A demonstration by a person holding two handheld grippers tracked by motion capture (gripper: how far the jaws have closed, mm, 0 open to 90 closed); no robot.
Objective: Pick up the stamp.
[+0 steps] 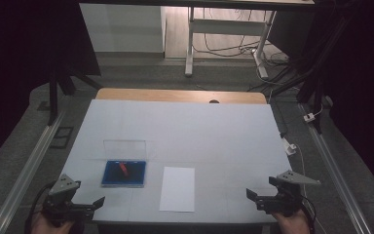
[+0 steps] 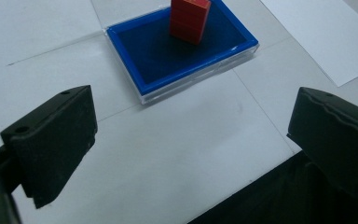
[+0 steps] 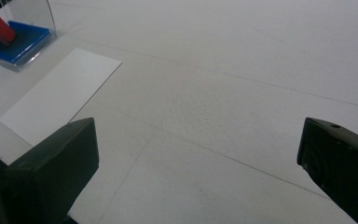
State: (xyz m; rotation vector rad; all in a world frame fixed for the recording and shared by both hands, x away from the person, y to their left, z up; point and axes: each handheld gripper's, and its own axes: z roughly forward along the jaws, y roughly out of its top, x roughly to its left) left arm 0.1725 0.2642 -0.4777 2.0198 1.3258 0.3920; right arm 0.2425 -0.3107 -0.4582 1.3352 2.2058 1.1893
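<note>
While jaws gape, red block (image 2: 189, 18) lies beyond left gripper (image 2: 191, 140).

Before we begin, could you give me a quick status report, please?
Left gripper and right gripper: open, holding nothing, near table edge. Red stamp in open blue case. White paper beside it. Nothing blocking.

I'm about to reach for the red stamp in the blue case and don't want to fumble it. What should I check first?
1. Left gripper jaws wide apart, holding nothing: ok.
2. Right gripper jaws wide apart, holding nothing: ok.
3. Clear lid of the blue case stands open: ok.
4. Red stamp sits inside the case, exposed from above: ok.
5. White paper lies flat beside the case, not under it: ok.
6. Stamp loose in its seat: cannot tell.
</note>
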